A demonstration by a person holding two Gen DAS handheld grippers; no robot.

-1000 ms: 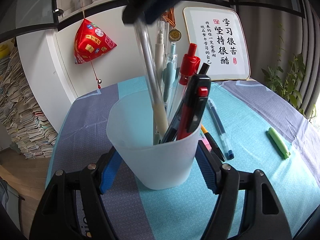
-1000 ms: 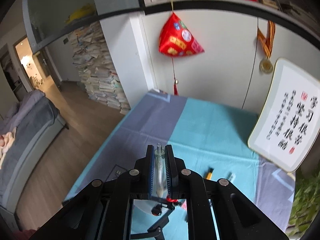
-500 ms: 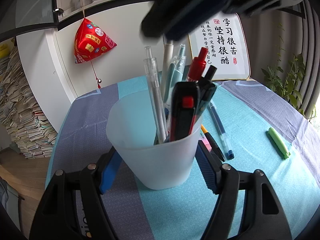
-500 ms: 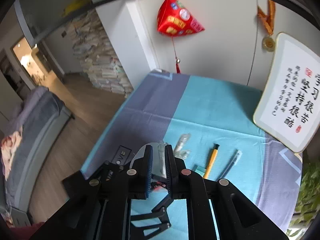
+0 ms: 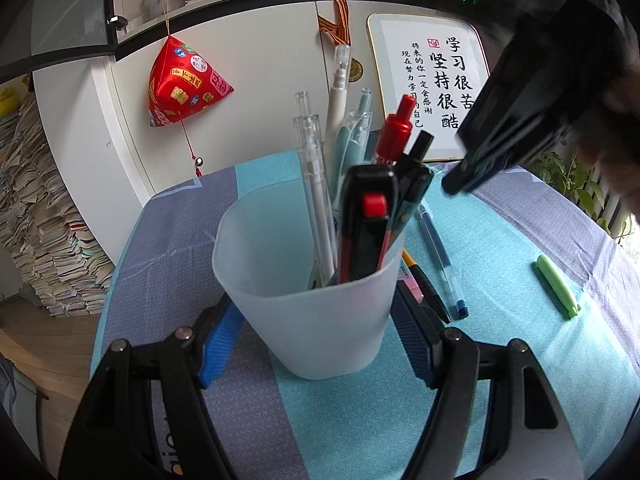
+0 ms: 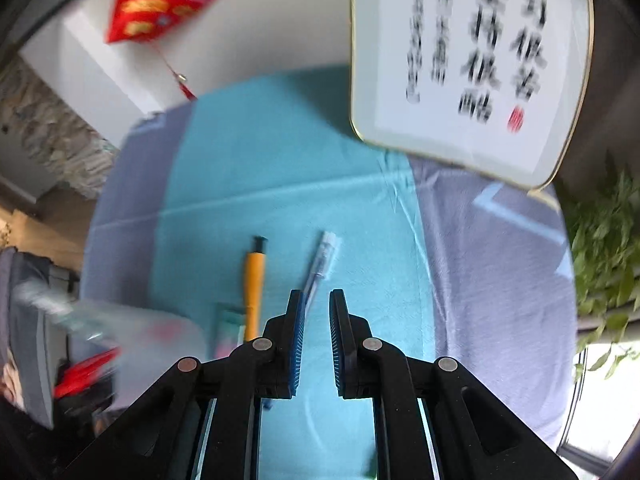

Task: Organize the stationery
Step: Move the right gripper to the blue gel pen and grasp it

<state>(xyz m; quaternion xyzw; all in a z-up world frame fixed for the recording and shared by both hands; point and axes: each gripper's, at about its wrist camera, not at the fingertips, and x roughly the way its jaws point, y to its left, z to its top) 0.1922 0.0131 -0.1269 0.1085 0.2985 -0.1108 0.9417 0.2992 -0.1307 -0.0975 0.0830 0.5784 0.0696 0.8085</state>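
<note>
My left gripper is shut on a translucent white cup that stands on the tablecloth. The cup holds several pens, among them a clear pen, a red-capped pen and a black and red cutter. My right gripper is slightly open and empty, above a clear blue pen and an orange pen lying on the cloth. The right gripper also shows in the left wrist view, raised to the right of the cup. A green highlighter lies at the right.
A framed calligraphy board leans on the white cabinet at the back. A red hanging ornament hangs on the cabinet. A pink eraser lies beside the cup. Plants stand past the table's right edge. Stacked books stand at the left.
My right gripper let the clear pen go into the cup, opened a little, and swung away to the right over the pens on the cloth. The left gripper and cup have not moved.
</note>
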